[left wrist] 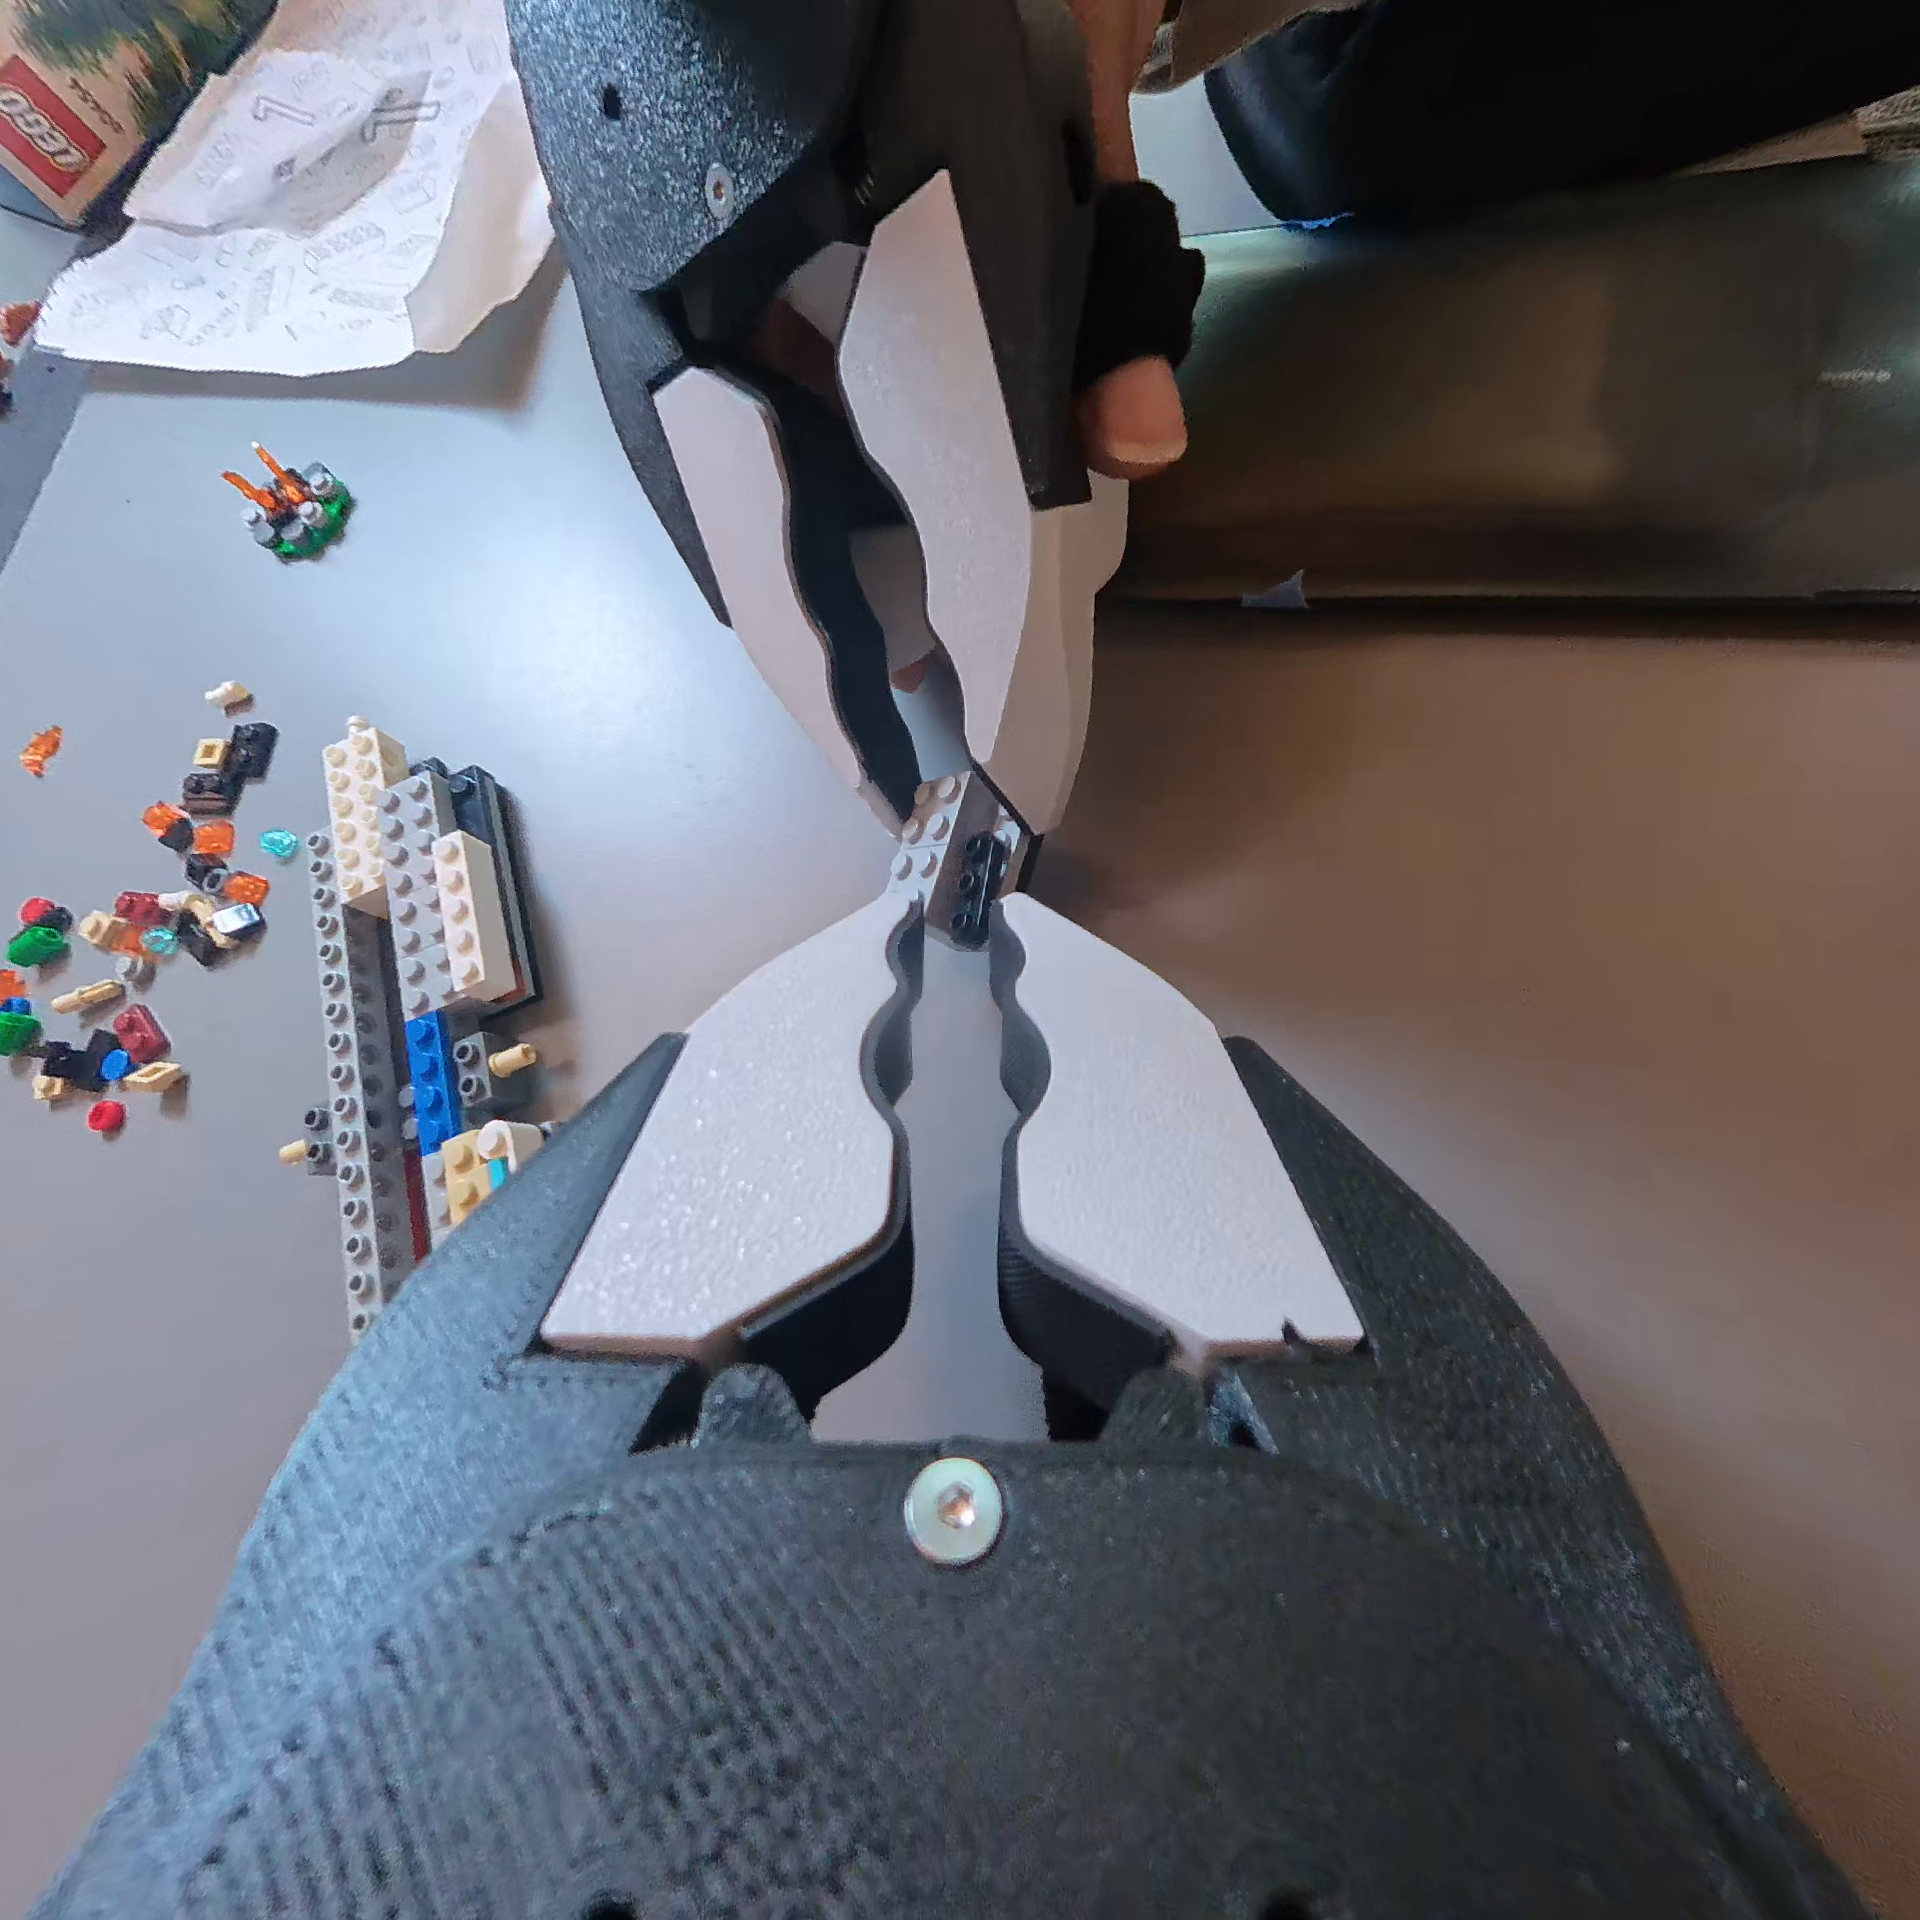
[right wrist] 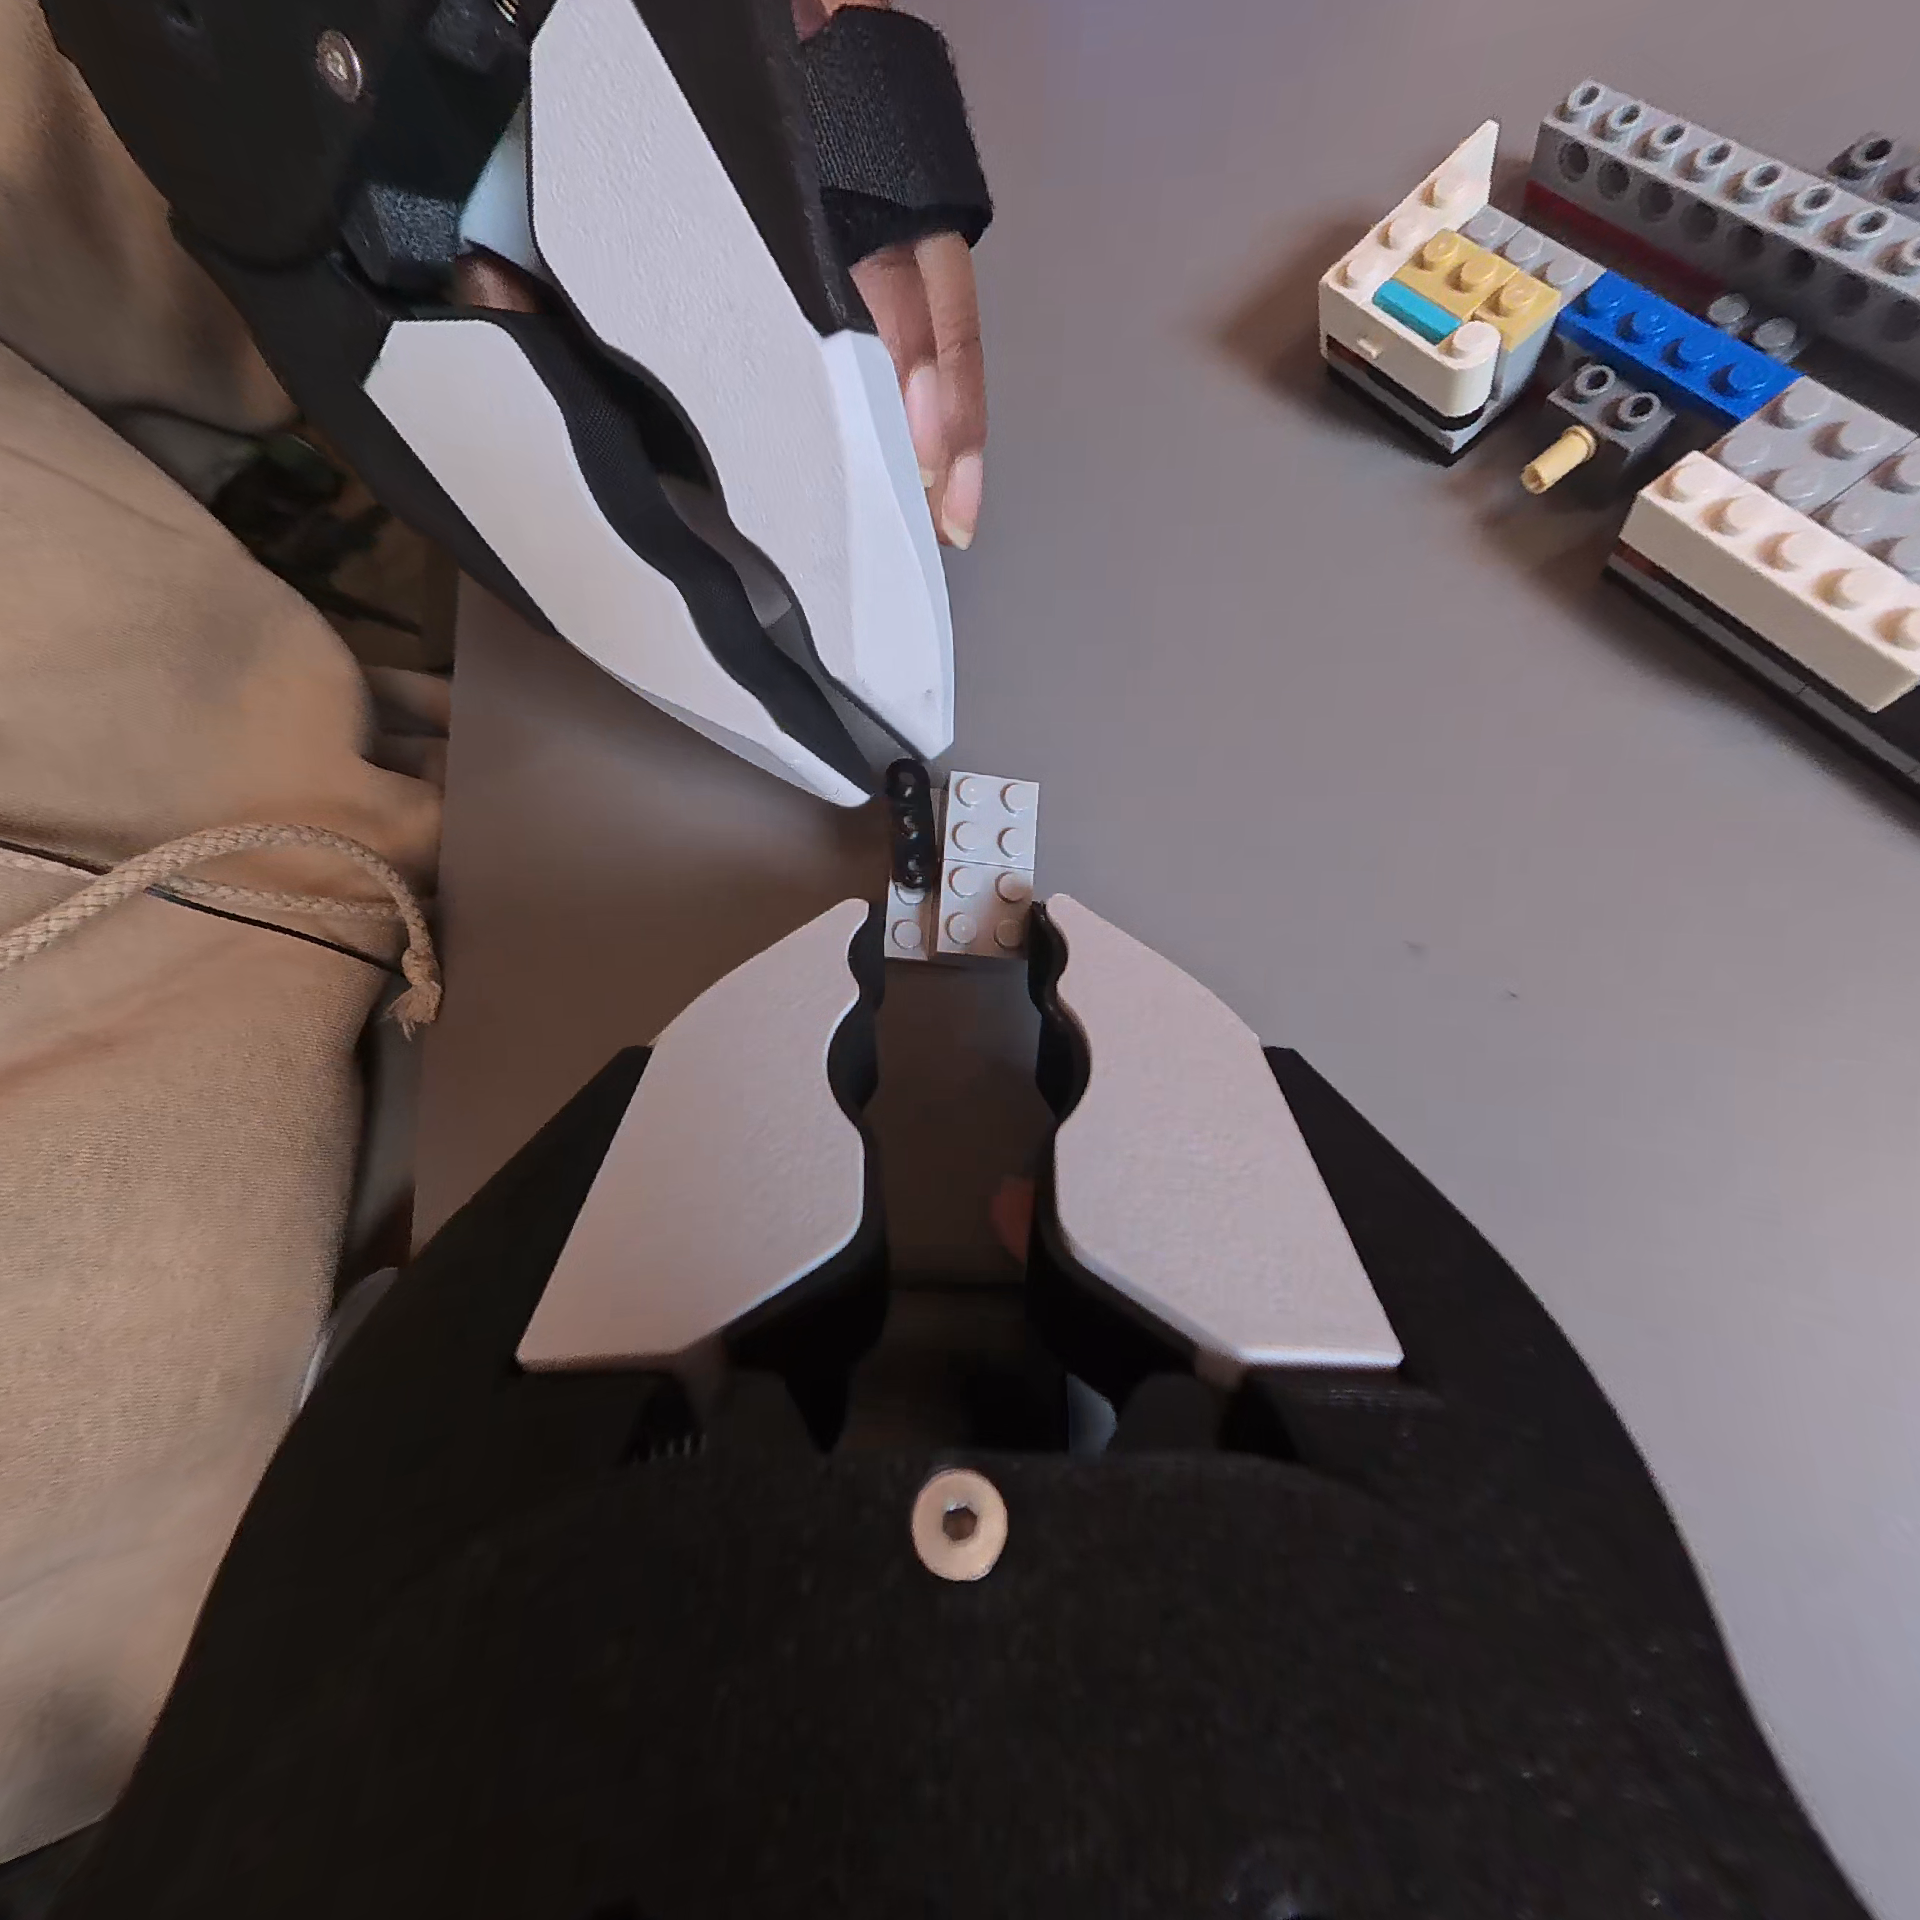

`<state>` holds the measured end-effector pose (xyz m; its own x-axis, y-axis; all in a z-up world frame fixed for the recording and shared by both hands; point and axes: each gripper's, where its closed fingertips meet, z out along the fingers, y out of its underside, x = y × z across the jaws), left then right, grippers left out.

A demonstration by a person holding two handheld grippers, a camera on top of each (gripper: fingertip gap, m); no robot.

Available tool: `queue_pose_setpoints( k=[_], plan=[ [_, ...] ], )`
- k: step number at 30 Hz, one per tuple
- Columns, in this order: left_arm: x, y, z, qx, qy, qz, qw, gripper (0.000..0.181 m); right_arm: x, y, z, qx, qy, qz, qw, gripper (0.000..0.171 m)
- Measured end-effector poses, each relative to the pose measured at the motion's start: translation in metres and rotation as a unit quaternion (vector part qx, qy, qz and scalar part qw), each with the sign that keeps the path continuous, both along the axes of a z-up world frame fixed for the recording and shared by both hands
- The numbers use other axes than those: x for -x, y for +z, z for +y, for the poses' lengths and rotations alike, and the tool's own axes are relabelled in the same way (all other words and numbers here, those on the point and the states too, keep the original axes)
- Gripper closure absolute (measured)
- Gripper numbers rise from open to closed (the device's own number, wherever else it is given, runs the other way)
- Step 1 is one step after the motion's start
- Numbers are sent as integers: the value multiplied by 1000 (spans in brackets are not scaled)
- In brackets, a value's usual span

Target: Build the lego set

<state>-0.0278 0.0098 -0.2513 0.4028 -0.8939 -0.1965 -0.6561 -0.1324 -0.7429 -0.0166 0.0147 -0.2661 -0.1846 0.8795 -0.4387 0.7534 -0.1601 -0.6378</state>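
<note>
**Two claws meet on one small grey brick piece**

Our right claw [right wrist: 954, 914], a black printed body with two pale grey wavy-edged fingers, pinches a small assembly of light grey studded plates [right wrist: 977, 868] across its near end, above the grey tabletop [right wrist: 1351, 831]. A thin black piece with a row of holes [right wrist: 908, 821] runs along the left edge of that assembly. Our left claw [right wrist: 883, 774] comes in from the upper left of the right wrist view, its tips pressed almost together on the far end of the black holed piece.

In the left wrist view the same small assembly [left wrist: 940, 831] sits between the two claws, studs up, with the black piece [left wrist: 982, 883] on its right side. Here our left claw [left wrist: 956, 914] is nearest, its fingers narrowed on the piece's end, and our right claw [left wrist: 951, 805] reaches down from the top, a gloved hand [left wrist: 1132, 343] behind it.

To the left on the table lies the long partly built model of grey, cream, blue and black bricks [left wrist: 416, 956]. Just beyond it is a scatter of loose small pieces in orange, red, green, black and tan [left wrist: 135, 935]. Farther off stands a little green base with orange spikes [left wrist: 296, 504], then a crumpled white paper bag [left wrist: 301, 208] and the corner of a cardboard box [left wrist: 62, 114].
</note>
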Motion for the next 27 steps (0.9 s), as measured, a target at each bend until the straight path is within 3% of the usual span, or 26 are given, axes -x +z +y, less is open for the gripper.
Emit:
queue_pose_setpoints(
  k=[11, 27],
  plan=[
    [-7, 13, -5, -115, -54, 31, 991, 160, 1, 12, 1, 52, -2, 29, 998, 145],
    [-8, 5, -5, -145, -68, 65, 985, 165, 3, 19, -3, 71, 1, 45, 996, 145]
  ],
)
